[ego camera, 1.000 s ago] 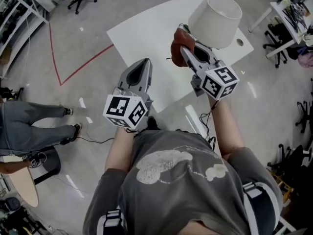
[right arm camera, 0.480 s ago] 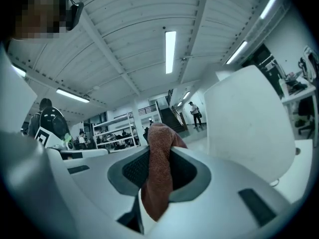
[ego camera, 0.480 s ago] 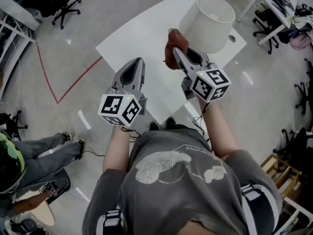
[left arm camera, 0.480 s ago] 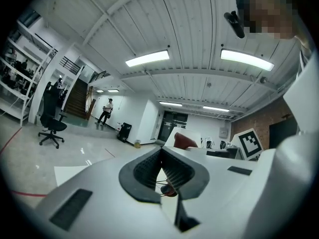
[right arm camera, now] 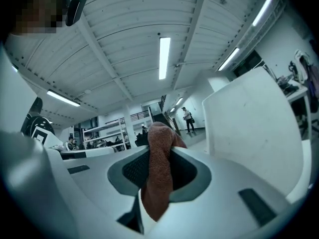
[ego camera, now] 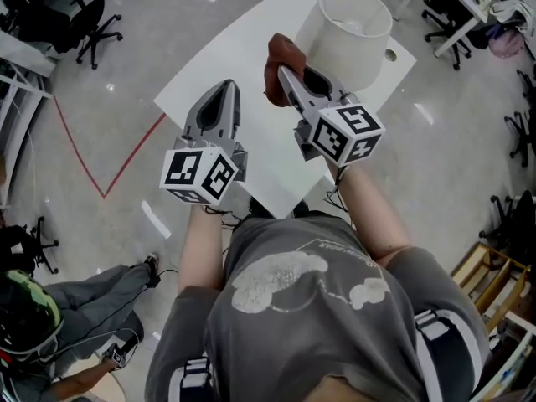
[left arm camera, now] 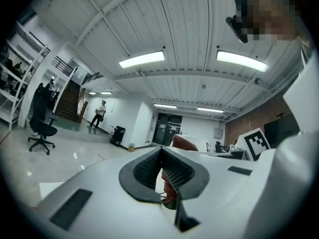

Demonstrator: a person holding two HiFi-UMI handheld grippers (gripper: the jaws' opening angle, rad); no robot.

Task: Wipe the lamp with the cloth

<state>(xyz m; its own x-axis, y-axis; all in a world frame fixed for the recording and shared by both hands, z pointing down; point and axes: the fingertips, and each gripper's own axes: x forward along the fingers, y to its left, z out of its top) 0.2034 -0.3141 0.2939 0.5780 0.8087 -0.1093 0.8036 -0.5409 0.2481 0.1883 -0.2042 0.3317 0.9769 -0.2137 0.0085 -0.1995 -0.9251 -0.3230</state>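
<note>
A lamp with a white drum shade (ego camera: 352, 23) stands at the far right of the white table (ego camera: 243, 57). My right gripper (ego camera: 283, 72) is shut on a rust-brown cloth (ego camera: 277, 57), which bunches out past the fingertips just left of the shade. In the right gripper view the cloth (right arm camera: 159, 168) hangs clamped between the jaws of that gripper (right arm camera: 160, 151), with the shade (right arm camera: 249, 118) close on the right. My left gripper (ego camera: 226, 89) hovers over the table's near left, jaws together and holding nothing. The left gripper view shows this gripper (left arm camera: 160, 151) with the cloth (left arm camera: 185, 142) beyond it.
A round cable hole (ego camera: 390, 55) sits in the table beside the lamp. Office chairs (ego camera: 88, 23) stand at the far left, and more chairs and desks (ego camera: 456, 7) at the far right. A person (ego camera: 50, 308) is on the floor at lower left. Red tape (ego camera: 109, 162) marks the floor.
The head view has swung, so the table and lamp sit lower left in frame. The cloth stays clamped beside the shade's left. The person on the floor has moved toward the bottom edge.
</note>
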